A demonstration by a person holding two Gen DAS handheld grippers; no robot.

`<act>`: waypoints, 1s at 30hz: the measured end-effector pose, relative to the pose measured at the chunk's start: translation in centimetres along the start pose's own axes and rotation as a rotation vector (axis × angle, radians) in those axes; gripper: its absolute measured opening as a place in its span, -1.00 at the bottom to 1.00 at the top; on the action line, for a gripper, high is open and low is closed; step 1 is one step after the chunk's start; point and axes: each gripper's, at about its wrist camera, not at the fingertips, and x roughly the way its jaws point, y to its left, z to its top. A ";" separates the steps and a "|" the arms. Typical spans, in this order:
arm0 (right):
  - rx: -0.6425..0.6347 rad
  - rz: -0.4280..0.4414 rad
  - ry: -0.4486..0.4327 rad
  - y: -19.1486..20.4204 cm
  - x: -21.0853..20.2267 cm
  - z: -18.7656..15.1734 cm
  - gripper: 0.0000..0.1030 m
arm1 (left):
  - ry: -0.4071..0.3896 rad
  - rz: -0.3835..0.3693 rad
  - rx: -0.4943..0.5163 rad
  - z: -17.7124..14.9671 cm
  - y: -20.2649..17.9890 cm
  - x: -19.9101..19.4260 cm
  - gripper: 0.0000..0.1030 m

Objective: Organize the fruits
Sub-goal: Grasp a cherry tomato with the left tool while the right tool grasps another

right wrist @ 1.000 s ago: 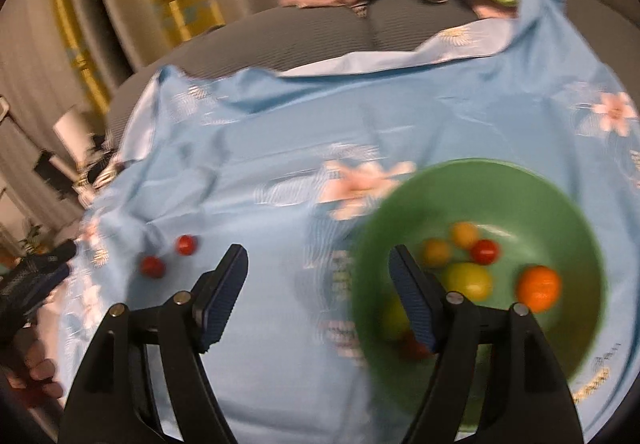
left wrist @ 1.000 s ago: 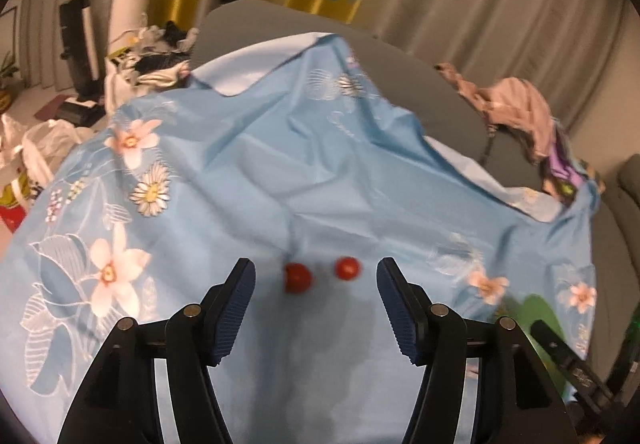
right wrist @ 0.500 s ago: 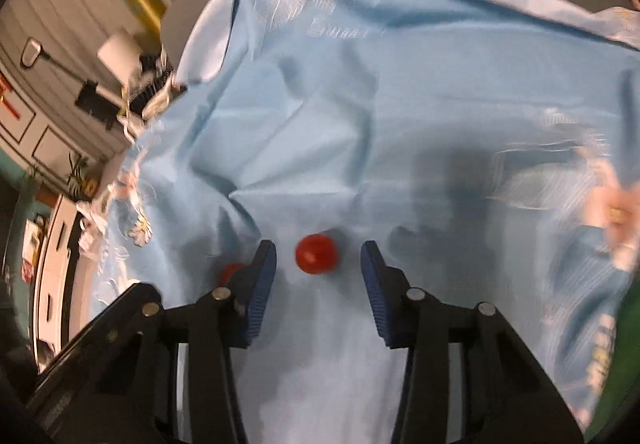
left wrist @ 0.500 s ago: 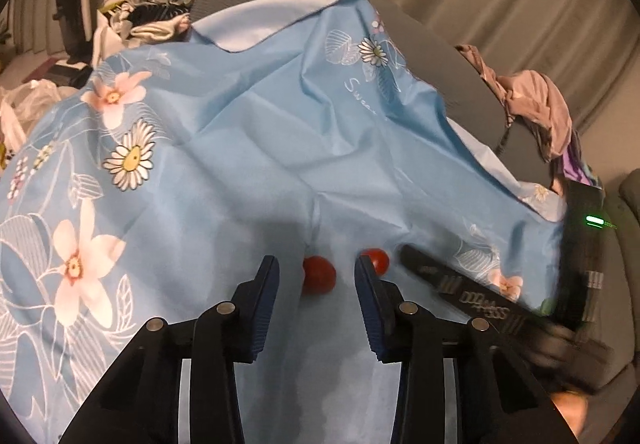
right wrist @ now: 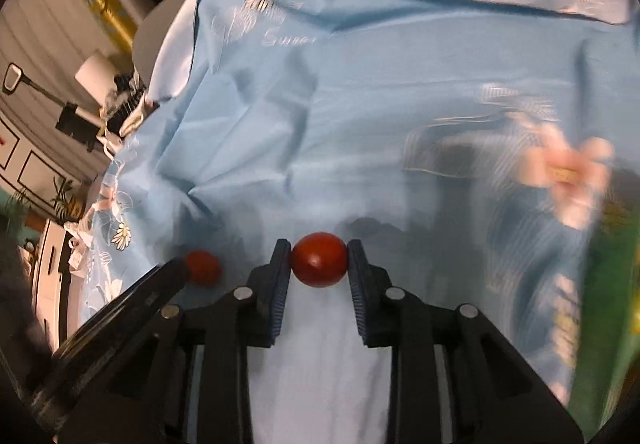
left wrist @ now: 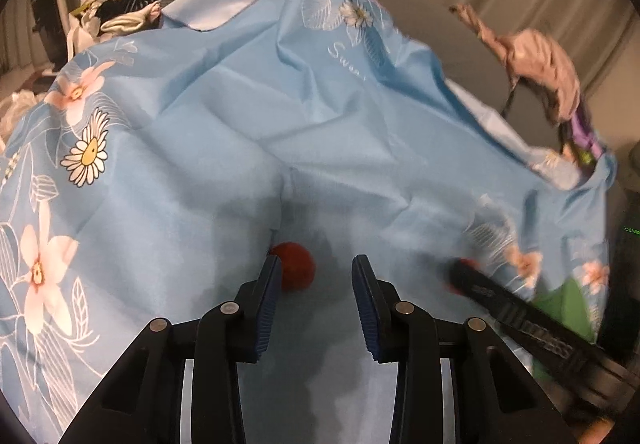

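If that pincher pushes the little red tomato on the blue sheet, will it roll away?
Probably. The loose tomato looks round and smooth, so a nudge from the left gripper could send it rolling. The wrinkled blue cloth may slow it. It touches only one finger, so it isn't gripped yet.

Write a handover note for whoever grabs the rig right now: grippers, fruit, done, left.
Right gripper: shut on one red tomato, low over the blue cloth.
Left gripper: open, around the other red tomato, which lies on the cloth against the left finger, not gripped.
Green bowl: at the right edge of the right wrist view, contents not visible.
Done: one tomato grasped.
Left: close on the second, then probably carry both to the bowl.
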 end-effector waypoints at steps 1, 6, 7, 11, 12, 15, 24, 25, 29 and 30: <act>0.005 0.008 -0.014 -0.6 -1.3 -0.8 -0.43 | 0.005 0.013 0.017 0.0 -0.3 0.4 -0.29; 0.061 0.048 -0.067 -2.9 -4.1 -3.6 -0.42 | 0.002 0.083 0.054 0.0 -1.0 1.5 -0.29; 0.062 0.022 -0.073 -3.1 -4.3 -3.6 -0.42 | 0.002 0.087 0.057 0.1 -1.0 1.6 -0.29; 0.044 -0.024 -0.098 -3.2 -4.4 -3.3 -0.41 | 0.002 0.122 0.066 0.1 -1.1 2.0 -0.29; 0.049 -0.015 -0.096 -3.2 -4.4 -3.3 -0.40 | -0.001 0.132 0.072 0.1 -1.2 2.1 -0.29; 0.042 0.012 -0.089 -3.1 -4.5 -3.4 -0.42 | -0.007 0.162 0.074 0.1 -1.6 2.3 -0.29; 0.037 0.011 -0.057 -2.9 -3.5 -3.7 -0.41 | 0.046 0.179 0.093 -0.4 -2.2 4.6 -0.34; 0.035 0.005 -0.051 -2.9 -3.4 -3.7 -0.42 | 0.020 0.196 0.115 -0.4 -2.5 4.5 -0.35; 0.025 0.010 -0.051 -2.7 -3.4 -3.8 -0.41 | 0.006 0.207 0.120 -0.3 -2.8 4.2 -0.43; 0.020 0.013 -0.050 -2.6 -3.3 -3.8 -0.41 | 0.010 0.197 0.113 -0.2 -2.7 4.1 -0.43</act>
